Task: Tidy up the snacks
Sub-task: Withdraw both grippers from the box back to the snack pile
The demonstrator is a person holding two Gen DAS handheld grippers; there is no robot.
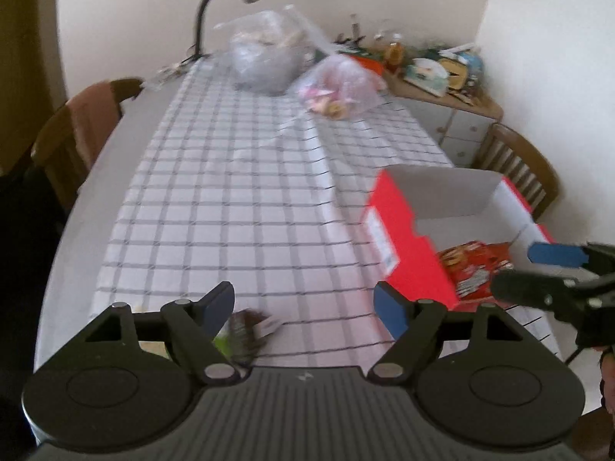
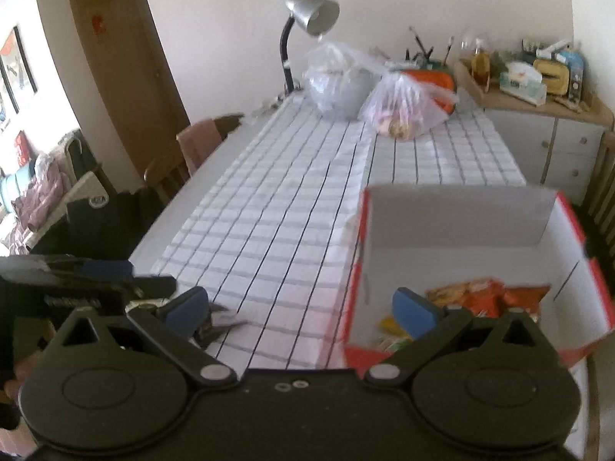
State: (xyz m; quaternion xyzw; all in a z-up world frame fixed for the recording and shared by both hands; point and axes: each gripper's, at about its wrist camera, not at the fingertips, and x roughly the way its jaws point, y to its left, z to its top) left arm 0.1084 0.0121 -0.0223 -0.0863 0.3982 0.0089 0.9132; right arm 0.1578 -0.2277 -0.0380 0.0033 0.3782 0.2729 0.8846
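Both wide open, nothing held: left gripper [image 1: 305, 309] by light, crinkly dark snack packet [image 1: 248, 328], right gripper [image 2: 301, 313] at red box [image 2: 355, 269] — pinch packet's edge gently.

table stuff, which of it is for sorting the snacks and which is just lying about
For the job:
- red box, open
- orange snack packets in the box
- dark snack packet on the checked cloth, by the left gripper

Just lying about:
- desk lamp
- two clear plastic bags at the far end
- sideboard clutter
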